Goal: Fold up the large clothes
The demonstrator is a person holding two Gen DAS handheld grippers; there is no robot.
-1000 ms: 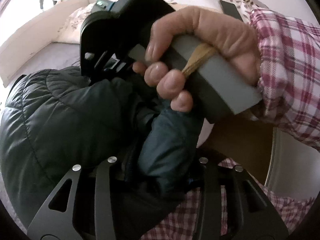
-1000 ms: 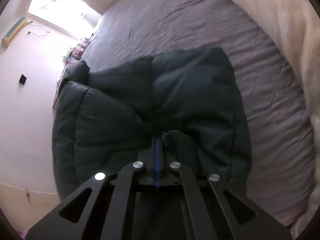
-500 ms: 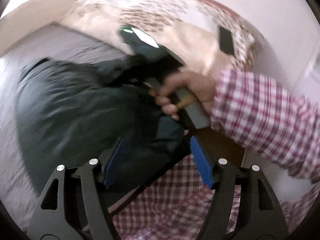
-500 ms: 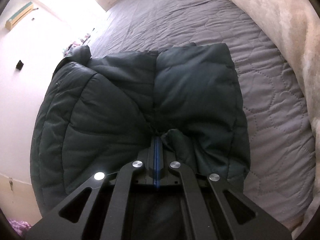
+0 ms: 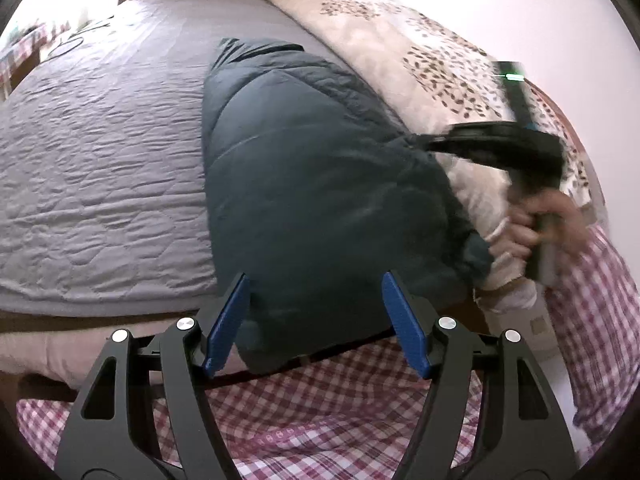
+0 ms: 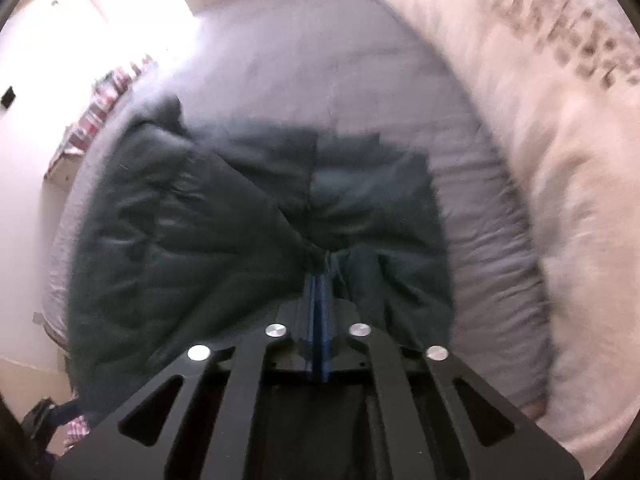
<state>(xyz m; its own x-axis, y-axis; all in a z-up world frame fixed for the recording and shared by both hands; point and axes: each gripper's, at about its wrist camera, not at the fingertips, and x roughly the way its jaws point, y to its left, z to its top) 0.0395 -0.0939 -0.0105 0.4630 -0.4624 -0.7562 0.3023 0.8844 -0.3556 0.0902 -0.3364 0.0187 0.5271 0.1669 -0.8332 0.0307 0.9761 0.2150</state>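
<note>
Fingers (image 5: 228, 320) of the left gripper (image 5: 316, 320) are blue and stand wide apart with nothing held between them, close over the near edge of the bed (image 5: 100, 184). Under them is the person's red and white checked shirt (image 5: 320, 420). Just past the fingertips lies the dark green puffy jacket (image 5: 312, 184), folded into a long bundle that starts at the near edge of the bed and runs away toward the far side. It lies on the grey quilted cover, with its right side just beside the cream blanket with brown leaf prints (image 5: 432, 64). At the right side of the jacket, the right gripper (image 5: 496, 148) is held in the person's right hand (image 5: 540, 220), and it looks blurry. In the right wrist view, the right gripper (image 6: 320, 276) has its fingers squeezed together on a bunched bit of the jacket (image 6: 192, 240). The cloth pulls into folds at that spot. The grey cover (image 6: 320, 72) spreads out beyond it to the far edge of the bed.
</note>
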